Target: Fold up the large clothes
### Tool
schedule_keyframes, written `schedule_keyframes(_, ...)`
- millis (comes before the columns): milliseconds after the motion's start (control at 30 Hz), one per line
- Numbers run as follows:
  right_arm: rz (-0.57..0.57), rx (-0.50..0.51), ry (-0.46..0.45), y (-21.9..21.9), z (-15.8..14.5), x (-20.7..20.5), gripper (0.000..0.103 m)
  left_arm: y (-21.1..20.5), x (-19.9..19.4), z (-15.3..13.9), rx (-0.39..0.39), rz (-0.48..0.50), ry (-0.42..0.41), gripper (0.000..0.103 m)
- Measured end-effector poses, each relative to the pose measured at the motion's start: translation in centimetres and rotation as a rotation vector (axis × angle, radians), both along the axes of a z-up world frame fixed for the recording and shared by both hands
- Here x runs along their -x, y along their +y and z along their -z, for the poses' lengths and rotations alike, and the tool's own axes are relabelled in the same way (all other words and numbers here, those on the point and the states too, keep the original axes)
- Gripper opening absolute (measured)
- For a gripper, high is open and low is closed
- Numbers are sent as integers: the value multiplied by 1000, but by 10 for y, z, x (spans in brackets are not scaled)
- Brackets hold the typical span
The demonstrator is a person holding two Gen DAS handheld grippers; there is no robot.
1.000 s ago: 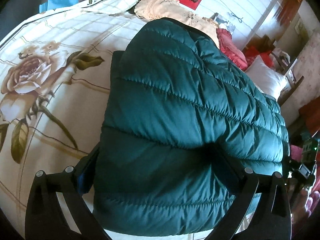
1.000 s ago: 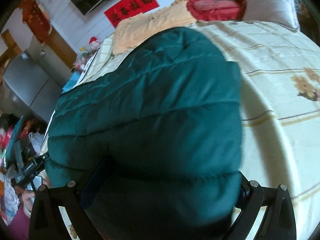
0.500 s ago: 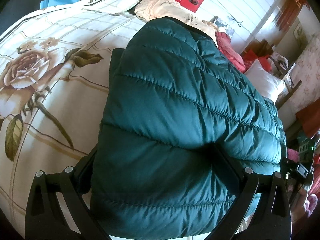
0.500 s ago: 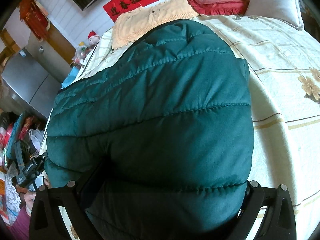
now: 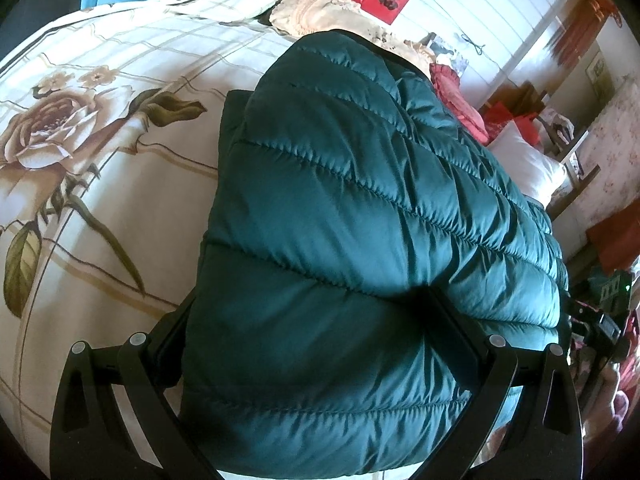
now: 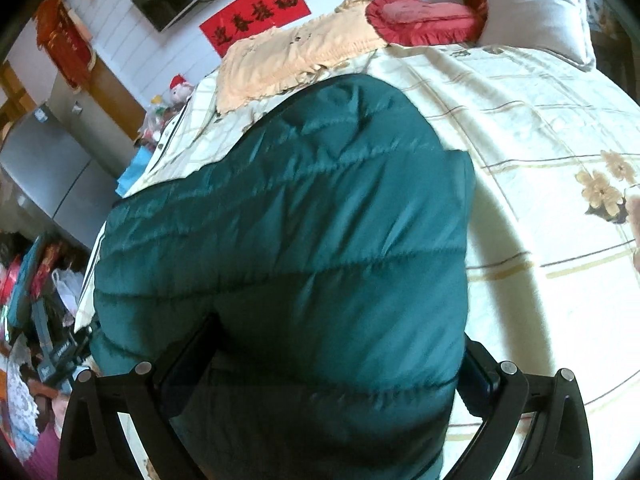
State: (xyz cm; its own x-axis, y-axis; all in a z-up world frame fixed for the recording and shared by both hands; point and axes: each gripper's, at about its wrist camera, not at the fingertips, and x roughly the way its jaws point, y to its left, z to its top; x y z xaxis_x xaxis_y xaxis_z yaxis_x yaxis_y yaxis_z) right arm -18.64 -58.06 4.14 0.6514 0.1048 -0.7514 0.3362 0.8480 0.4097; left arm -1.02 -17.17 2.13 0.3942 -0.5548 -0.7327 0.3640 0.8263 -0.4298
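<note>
A dark green quilted puffer jacket [image 5: 360, 200] lies folded in a thick bundle on a floral bed cover [image 5: 100, 200]. My left gripper [image 5: 312, 308] is clamped on the jacket's near edge, and the padded fabric bulges between its black fingers [image 5: 452, 332]. In the right wrist view the same jacket [image 6: 300, 220] fills the middle. My right gripper [image 6: 336, 336] is shut on the near edge a little further along. The fabric hides both pairs of fingertips. Each gripper shows at the other view's side edge.
A beige cloth [image 6: 288, 56], a red heart cushion [image 6: 420, 16] and a white pillow [image 6: 536, 12] lie at the far end of the bed. A grey cabinet [image 6: 44, 176] and clutter stand on the floor beside it. Bare cover [image 6: 540, 160] spreads right of the jacket.
Both grippers have shifted slightly with the jacket's near edge still clamped. The bundle sits a bit lower in the right wrist view, showing more of the far bed.
</note>
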Motion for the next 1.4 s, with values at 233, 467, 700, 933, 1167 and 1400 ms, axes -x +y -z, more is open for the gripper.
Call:
schedule_keyframes(233,3,-15,28,2,9,-16,103,-1,1,0,3,-7,6,103)
schedule_keyframes(467,19,-16,14,12,11,-12,95,-7,3,-4,-20,26,17,98)
schedule_keyframes(700,-5,55,-64,32,-20,8,48,-4,23,-29,-38,59,-78,61)
schedule_keyframes(933,-57,65,-71,57,-45,34,42,24,54,-50,-4,109,-78,54)
schedule_keyframes(1167,-96,18,-52,79,-49,82,42,66,109,-51,-11,164,-42,54)
schedule_keyframes(1400,102,92,20,64,-7,108,85,81,135,-37,-68,76,-63,71)
